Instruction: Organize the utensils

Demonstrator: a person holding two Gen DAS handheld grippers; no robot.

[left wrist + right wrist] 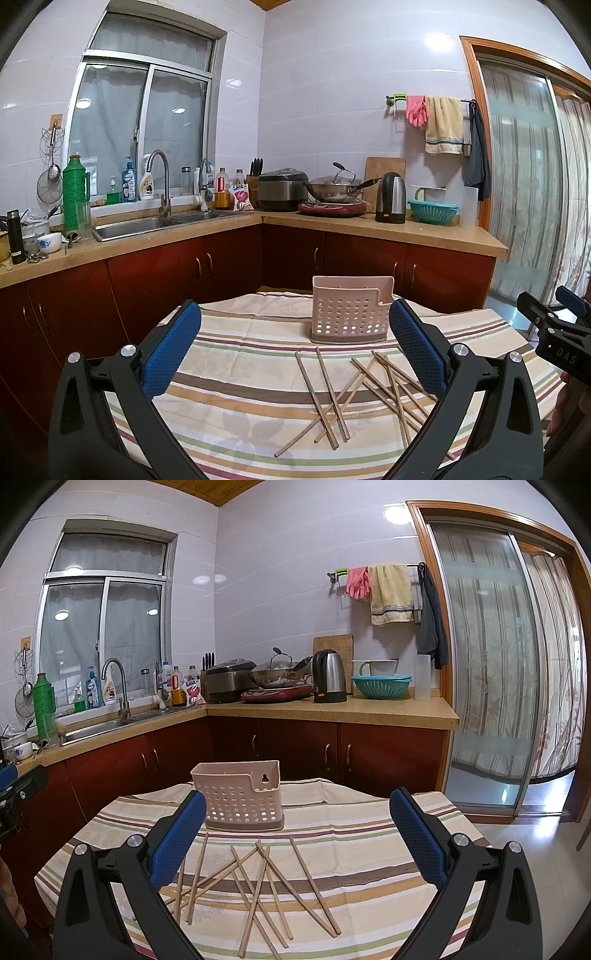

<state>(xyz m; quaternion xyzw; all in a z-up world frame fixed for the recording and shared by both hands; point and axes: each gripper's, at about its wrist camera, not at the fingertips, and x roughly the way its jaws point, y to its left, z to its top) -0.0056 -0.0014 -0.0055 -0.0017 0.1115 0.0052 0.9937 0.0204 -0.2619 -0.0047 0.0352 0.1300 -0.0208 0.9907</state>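
Note:
Several wooden chopsticks [373,395] lie scattered and crossed on the striped tablecloth [236,369]; they also show in the right wrist view [258,882]. A pale pink perforated utensil holder [351,310] stands upright just behind them, empty as far as I can see; it also shows in the right wrist view [240,797]. My left gripper [295,314] is open and empty, held above the table before the chopsticks. My right gripper [297,801] is open and empty too, above the chopsticks. The right gripper shows at the left wrist view's right edge [554,332].
The small table's cloth [369,834] hangs over its edges. Behind it run red cabinets [221,266] under an L-shaped counter [369,225] with a sink [147,225], wok [332,188], kettle [390,199] and teal colander [432,212]. A sliding glass door [487,657] is on the right.

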